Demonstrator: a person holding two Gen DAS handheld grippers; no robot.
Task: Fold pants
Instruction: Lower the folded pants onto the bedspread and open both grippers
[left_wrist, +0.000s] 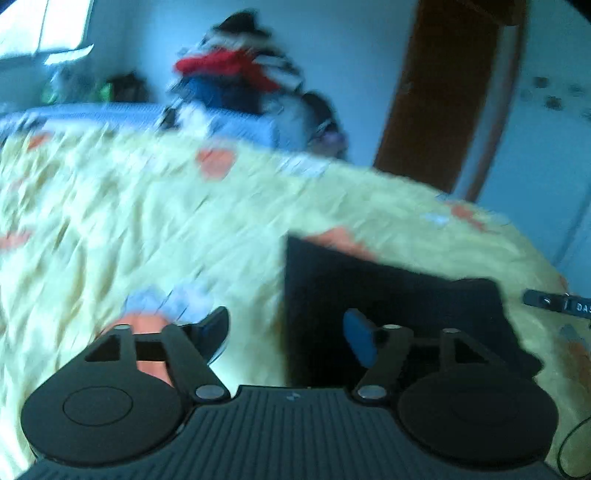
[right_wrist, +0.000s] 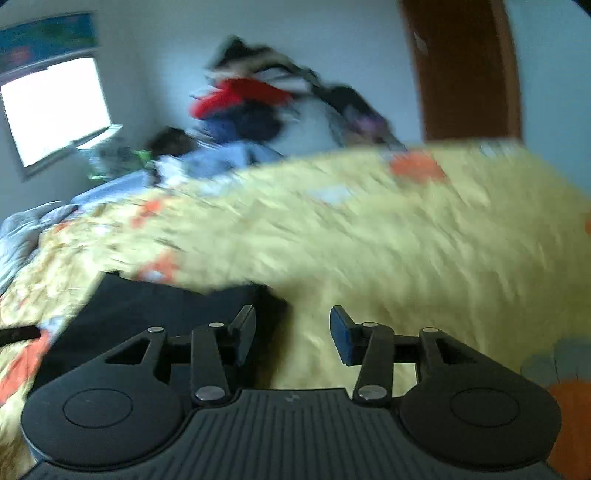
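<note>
Setting: a bed covered by a pale yellow bedspread (left_wrist: 166, 206) with orange and blue patches; both views are blurred.
Pants: dark, nearly black pants (left_wrist: 388, 295) lie flat on the bedspread as a compact block, near the bed edge closest to the cameras.
Pants seen from the right: the same dark block (right_wrist: 147, 306) lies to the left of the right gripper, again low on the bedspread.
Long axis: it seems to run from the near bed edge toward the far side of the bed, though blur and the gripper bodies hide the near end, so which end is the waistband cannot be told.
Left gripper: the left gripper (left_wrist: 286, 332) hangs over the pants' left edge, jaws spread wide, nothing between them.
Right gripper: the right gripper (right_wrist: 291, 328) hangs over the pants' right edge, jaws partly apart, nothing between them.
Why so placed: one gripper at each side edge suits either laying the cloth down flat or taking hold for another fold; which of these applies cannot be told.
Beyond the pants: a heap of clothes (left_wrist: 236, 77) is piled past the far side of the bed, well apart from the pants.
</note>
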